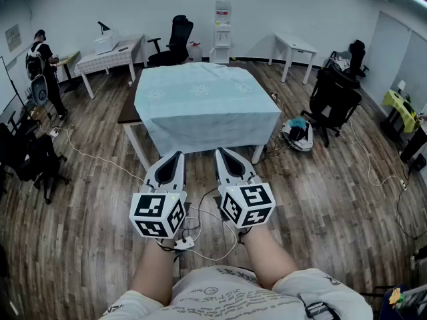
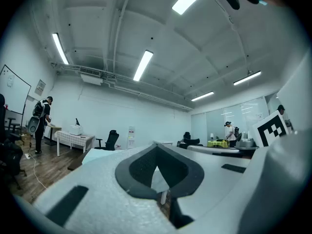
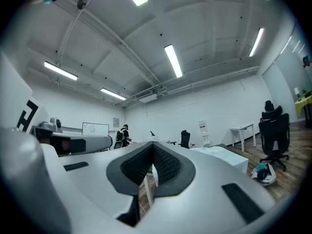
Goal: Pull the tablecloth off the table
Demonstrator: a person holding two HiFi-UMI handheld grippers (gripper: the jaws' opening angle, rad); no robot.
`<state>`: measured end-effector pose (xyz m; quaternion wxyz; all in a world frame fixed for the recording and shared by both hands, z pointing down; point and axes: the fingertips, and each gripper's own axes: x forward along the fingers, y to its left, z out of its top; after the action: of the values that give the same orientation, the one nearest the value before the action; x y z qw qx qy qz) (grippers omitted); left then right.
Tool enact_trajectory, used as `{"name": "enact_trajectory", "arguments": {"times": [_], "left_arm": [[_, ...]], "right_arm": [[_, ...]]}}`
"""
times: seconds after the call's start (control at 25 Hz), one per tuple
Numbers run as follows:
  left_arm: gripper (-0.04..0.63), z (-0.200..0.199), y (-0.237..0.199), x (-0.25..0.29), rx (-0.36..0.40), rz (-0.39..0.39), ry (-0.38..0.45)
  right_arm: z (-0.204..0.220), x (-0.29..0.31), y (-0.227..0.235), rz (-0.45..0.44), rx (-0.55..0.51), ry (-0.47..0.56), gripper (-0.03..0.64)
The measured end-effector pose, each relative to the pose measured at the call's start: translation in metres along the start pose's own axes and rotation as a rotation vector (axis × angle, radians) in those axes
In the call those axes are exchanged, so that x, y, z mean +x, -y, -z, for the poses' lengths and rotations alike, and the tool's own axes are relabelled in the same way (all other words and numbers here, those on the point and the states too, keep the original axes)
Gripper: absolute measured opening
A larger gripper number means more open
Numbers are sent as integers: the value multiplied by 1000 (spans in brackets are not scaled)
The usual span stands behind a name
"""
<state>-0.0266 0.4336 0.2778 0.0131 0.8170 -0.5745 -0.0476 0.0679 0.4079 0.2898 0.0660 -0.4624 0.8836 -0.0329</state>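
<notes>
**Ahead of you — tablecloth on the table, untouched**

Across the wood floor the table stands mid-room. The pale blue tablecloth covers its top and hangs down over the near edge. Right of it sits a black office chair; at the far left a person stands by another desk. You hold your left gripper and right gripper level and side by side, short of the cloth — each pair of jaws is closed tight with nothing between. A white cable trails on the floor near the table's left leg.
</notes>
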Motion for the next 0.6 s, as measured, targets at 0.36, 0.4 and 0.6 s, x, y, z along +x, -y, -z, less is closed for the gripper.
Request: {"name": "enact_trajectory", "arguments": {"times": [0.36, 0.4, 0.6], "left_arm": [[9, 9, -19, -1, 9, 19, -22], [9, 10, -22, -2, 11, 21, -25], [9, 18, -39, -7, 15, 36, -42]], "right_arm": [[13, 16, -16, 25, -17, -18, 12], [14, 18, -18, 35, -25, -18, 12], [24, 29, -34, 54, -15, -27, 13]]}}
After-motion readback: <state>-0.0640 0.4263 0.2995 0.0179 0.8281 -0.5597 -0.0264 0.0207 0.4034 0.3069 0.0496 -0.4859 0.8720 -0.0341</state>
